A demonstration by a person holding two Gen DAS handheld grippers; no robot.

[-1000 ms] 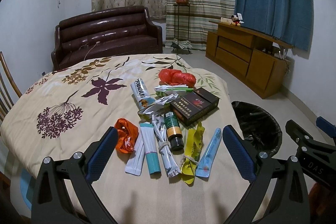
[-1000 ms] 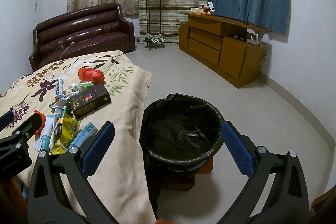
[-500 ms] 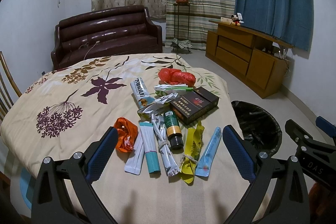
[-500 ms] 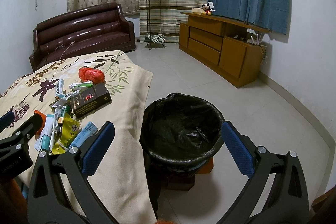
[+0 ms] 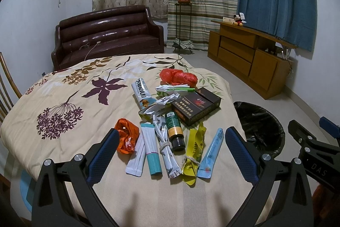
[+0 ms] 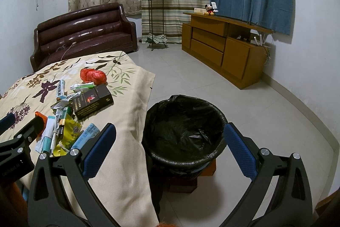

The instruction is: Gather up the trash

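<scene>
A heap of trash lies on the floral tablecloth (image 5: 63, 99): a dark carton (image 5: 196, 105), a red bag (image 5: 178, 77), a green bottle (image 5: 174, 131), an orange wrapper (image 5: 126, 138), a teal sachet (image 5: 151, 151), a yellow wrapper (image 5: 194, 150) and a blue tube (image 5: 211, 154). My left gripper (image 5: 170, 154) is open and empty, just in front of the heap. My right gripper (image 6: 170, 150) is open and empty, held above the black-lined bin (image 6: 184, 133) beside the table. The bin also shows in the left wrist view (image 5: 259, 127).
A brown sofa (image 5: 108, 35) stands behind the table. A wooden cabinet (image 5: 250, 56) runs along the right wall, with a plant stand (image 5: 182, 20) by the curtains. A chair back (image 5: 6, 82) is at the table's left. Tiled floor (image 6: 265, 112) surrounds the bin.
</scene>
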